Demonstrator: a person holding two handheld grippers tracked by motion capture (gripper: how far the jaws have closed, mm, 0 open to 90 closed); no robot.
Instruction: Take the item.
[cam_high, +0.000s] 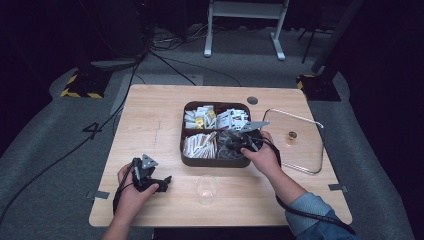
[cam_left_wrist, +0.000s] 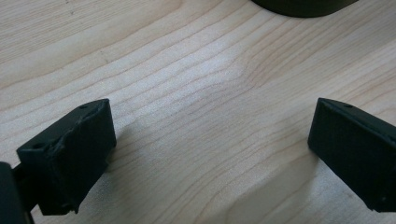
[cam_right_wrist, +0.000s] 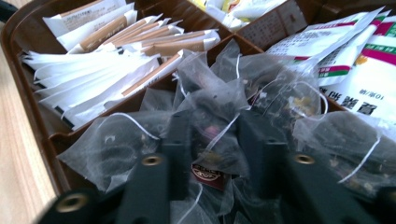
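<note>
1. Reaching into the box's (cam_high: 187, 161) near right compartment, my right gripper (cam_right_wrist: 212, 135) has a mesh tea bag (cam_right_wrist: 210, 112) between its jaws, apparently pinched.
2. My left gripper (cam_left_wrist: 210, 140) rests spread wide on the table (cam_high: 150, 120), holding nothing.

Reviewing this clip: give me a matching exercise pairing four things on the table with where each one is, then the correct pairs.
Things:
1. tea bags
2. glass cup
3. glass lid
4. left gripper

Places:
A. lying on the table right of the brown tray
B. open over bare wood, near the table's left front
C. in the tray's near right compartment, between the right gripper fingers
D. standing on the table in front of the tray

Pairs: 1-C, 2-D, 3-A, 4-B
</note>
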